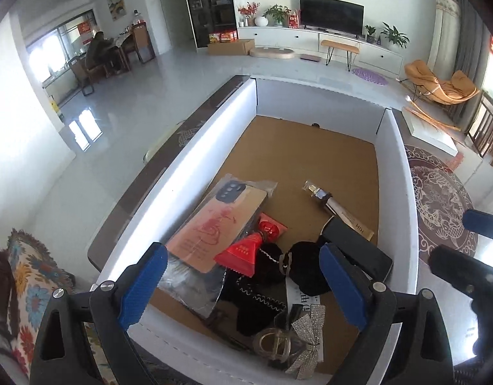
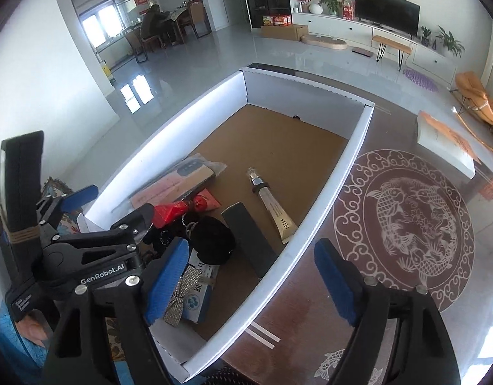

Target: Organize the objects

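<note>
While over box [image 1: 214,122], left gripper [image 1: 243,285] wide, empty, above black pouch [image 1: 306,266]; right gripper [image 2: 253,276] wide, empty, straddling box wall, farther off.

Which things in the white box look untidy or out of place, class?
The things are heaped at the near end of the box, overlapping: a phone case, a red packet, black pouches and a sparkly bow. A tube lies askew. The far half is bare cardboard.

Black pouch [image 1: 262,301] partly hidden under rhinestone bow [image 1: 306,330], white carton [image 2: 198,292] print too small to read, box [image 2: 310,224] near corner cut off.
</note>
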A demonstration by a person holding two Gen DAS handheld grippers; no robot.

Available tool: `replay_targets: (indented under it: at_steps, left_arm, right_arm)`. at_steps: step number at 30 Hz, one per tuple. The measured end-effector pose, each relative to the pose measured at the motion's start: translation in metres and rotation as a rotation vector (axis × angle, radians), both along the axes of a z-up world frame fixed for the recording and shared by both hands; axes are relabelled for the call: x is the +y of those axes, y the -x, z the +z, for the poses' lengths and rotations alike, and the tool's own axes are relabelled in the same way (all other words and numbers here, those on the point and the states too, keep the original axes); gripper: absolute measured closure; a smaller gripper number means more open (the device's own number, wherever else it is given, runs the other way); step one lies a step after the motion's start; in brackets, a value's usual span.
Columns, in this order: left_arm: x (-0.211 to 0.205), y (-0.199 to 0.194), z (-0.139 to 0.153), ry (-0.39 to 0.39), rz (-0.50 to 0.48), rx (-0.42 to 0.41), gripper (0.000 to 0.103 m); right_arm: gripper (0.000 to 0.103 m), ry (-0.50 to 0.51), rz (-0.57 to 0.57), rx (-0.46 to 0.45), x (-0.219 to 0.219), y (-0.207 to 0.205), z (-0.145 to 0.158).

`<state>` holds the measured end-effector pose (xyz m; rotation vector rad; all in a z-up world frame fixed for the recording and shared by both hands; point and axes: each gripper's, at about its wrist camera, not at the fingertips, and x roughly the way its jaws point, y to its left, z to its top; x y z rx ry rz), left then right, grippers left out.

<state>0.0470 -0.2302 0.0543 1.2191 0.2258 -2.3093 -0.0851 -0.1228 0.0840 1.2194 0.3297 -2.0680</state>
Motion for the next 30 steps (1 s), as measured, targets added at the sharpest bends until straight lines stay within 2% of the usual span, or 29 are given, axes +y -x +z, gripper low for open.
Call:
replay_targets:
  at_steps: [10, 30]
  left_arm:
    - [-0.008, -0.006, 0.006, -0.052, 0.028, -0.011, 0.007]
    - [-0.017, -0.015, 0.010, -0.064, 0.063, 0.000, 0.007]
  right_arm:
    - [0.021, -0.059, 0.030, 0.012, -0.016, -0.007, -0.007]
    - [0.021, -0.086, 0.061, 0.015, -0.033, -0.014, -0.011]
